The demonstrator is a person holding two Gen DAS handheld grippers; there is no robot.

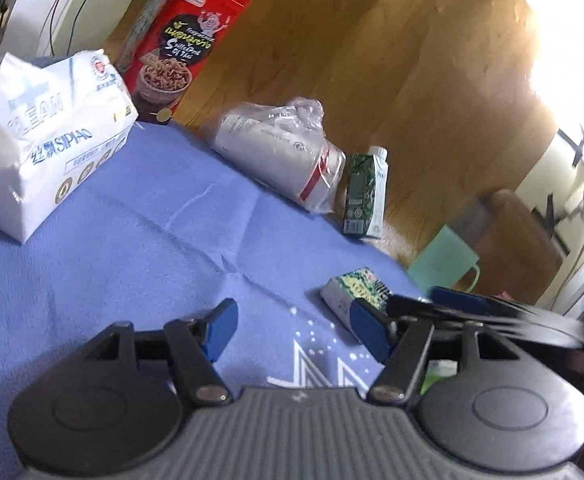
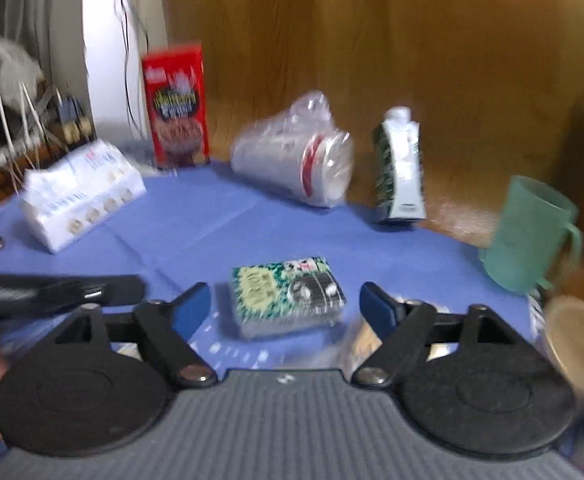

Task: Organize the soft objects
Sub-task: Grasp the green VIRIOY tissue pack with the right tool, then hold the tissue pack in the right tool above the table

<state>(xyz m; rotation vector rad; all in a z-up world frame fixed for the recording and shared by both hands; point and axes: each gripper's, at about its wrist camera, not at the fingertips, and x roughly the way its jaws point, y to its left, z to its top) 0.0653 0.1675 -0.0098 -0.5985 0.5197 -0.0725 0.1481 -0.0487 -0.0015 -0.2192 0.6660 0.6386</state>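
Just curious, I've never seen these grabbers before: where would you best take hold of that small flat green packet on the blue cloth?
Probably across the packet's two long sides, coming down from above: it lies flat, with bare cloth either side.

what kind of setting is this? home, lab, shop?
Most likely a home: a wooden table partly covered by a blue cloth, with a tissue pack, a red snack box, a drink carton and a green mug standing about.

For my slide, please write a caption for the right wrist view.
Open right gripper above a small green packet lying on the blue cloth.
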